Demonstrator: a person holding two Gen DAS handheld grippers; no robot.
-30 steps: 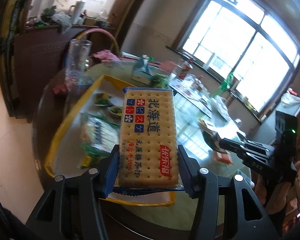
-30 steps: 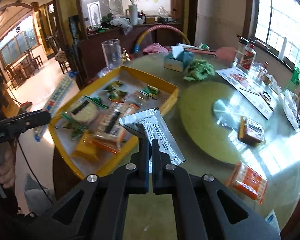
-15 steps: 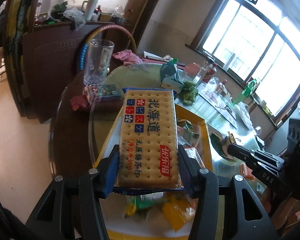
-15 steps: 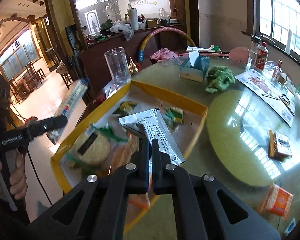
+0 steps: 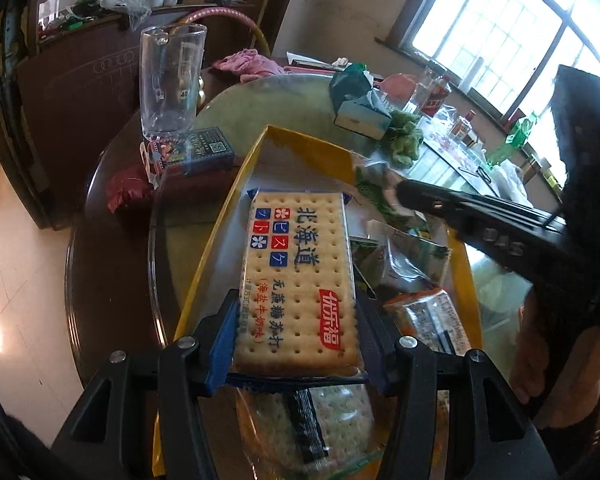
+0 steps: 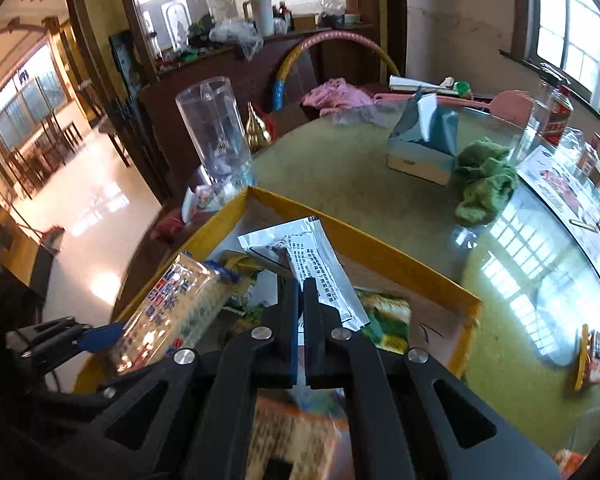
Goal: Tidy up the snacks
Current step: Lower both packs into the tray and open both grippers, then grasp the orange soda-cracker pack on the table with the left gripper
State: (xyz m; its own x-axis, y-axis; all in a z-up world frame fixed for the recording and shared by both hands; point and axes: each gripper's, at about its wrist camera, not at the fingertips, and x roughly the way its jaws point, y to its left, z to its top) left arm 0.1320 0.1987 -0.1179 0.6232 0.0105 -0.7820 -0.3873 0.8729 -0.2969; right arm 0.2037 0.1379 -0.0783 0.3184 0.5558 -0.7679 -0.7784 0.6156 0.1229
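Note:
My left gripper (image 5: pixel 296 332) is shut on a blue-edged cracker pack (image 5: pixel 298 276) and holds it over the yellow tray (image 5: pixel 300 148). The pack also shows in the right wrist view (image 6: pixel 176 312). My right gripper (image 6: pixel 302 300) is shut on a silver sachet (image 6: pixel 308 264) with printed text, also over the yellow tray (image 6: pixel 380 244). The right gripper (image 5: pixel 460 212) shows in the left wrist view above the tray's right side. Several snack packs lie in the tray, among them a cracker pack (image 5: pixel 316 424) and a green pack (image 6: pixel 384 316).
A tall clear glass (image 5: pixel 168 84) and a dark box (image 5: pixel 196 152) stand left of the tray. A tissue box (image 6: pixel 424 148) and green cloth (image 6: pixel 484 184) lie behind it. Orange snack packs (image 6: pixel 592 356) lie on the glass tabletop at right. The table edge drops to floor at left.
Both grippers have moved in over the yellow tray with their packs still held. The left gripper now hangs low above the snacks, and the right gripper has come close beside it.

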